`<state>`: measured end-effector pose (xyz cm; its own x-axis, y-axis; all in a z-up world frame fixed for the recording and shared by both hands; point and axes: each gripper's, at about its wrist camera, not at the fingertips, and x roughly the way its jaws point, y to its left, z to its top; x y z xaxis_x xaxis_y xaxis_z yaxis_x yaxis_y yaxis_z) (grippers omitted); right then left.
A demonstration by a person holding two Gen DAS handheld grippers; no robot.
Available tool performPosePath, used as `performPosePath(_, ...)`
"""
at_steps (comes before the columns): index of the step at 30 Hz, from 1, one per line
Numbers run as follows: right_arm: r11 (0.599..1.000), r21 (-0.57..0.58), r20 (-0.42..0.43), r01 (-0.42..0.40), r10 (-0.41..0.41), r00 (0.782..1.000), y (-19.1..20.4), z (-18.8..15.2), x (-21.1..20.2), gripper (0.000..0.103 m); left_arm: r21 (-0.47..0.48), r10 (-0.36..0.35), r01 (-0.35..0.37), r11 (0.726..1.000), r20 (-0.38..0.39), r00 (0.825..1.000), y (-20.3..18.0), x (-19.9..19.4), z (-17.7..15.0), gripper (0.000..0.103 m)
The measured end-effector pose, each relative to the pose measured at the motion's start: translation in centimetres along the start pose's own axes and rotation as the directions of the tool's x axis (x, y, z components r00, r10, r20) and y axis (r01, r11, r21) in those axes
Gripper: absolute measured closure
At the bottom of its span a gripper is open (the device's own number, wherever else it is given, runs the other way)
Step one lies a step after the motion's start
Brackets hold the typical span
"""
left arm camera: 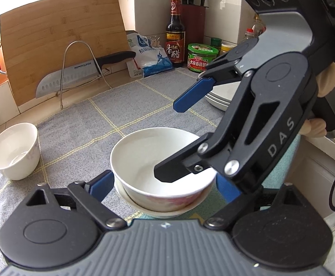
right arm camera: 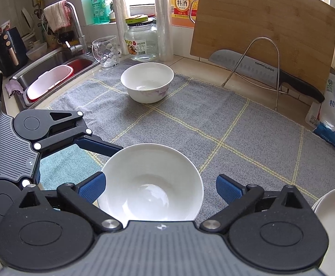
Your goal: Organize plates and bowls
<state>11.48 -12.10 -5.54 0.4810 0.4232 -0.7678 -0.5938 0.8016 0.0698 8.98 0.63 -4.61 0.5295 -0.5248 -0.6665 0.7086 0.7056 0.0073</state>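
Grey checked cloth [right arm camera: 190, 119] covers the worktop, and I take the nested white bowl [left arm camera: 160, 161] near its front edge as my landmark. That bowl sits upright, mouth up, inside a second bowl [left arm camera: 165, 211] whose rim shows just under it; being round, it has no long axis to speak of, and its inside looks empty. My left fingers [left arm camera: 165, 187] stand spread wide on either side of it, one blue pad [left arm camera: 101, 185] just beside its wall, and I cannot tell whether that pad touches. My right fingers [right arm camera: 161, 189] are spread fully apart and grip nothing: in the left wrist view one black tip [left arm camera: 167, 172] hangs inside the bowl's mouth and the blue one [left arm camera: 192, 95] stands high above the cloth beyond it. Well beyond the landmark on the cloth stands another white bowl [right arm camera: 147, 81], upright, with what may be a little water at its bottom. Only the right wrist view shows the sink [right arm camera: 52, 69] with a red-rimmed white tub [right arm camera: 50, 80], a clear mug [right arm camera: 105, 51] and a glass jar [right arm camera: 142, 40]. Only the left wrist view shows the vinegar bottle [left arm camera: 175, 34], the green-lidded jar [left arm camera: 202, 57] and the knife block [left arm camera: 191, 11]. Both show the cutting board [right arm camera: 259, 23], the cleaver [right arm camera: 259, 69] on its rack and stacked plates [right arm camera: 333, 225] to the right of the landmark.
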Motion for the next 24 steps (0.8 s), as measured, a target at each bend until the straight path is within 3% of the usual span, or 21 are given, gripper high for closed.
performPosePath(8,1.000,-0.018,0.021,0.008,-0.008,1.000,0.2,1.2,0.2,0.000,-0.032,0.005,-0.005,0.999,0.002,1.000,1.6,-1.9,-0.2,0.007)
performPosePath(13,0.999,-0.041,0.036,0.017,-0.016,0.999,0.3,2.7,0.7,0.000,-0.063,0.068,-0.067,0.996,0.012,0.998,3.9,-2.9,-0.6,0.005)
performPosePath(24,0.996,-0.090,0.056,0.023,-0.018,0.998,1.0,7.4,3.5,0.000,-0.160,0.222,-0.215,0.963,0.030,0.975,10.1,-3.4,-1.6,0.005)
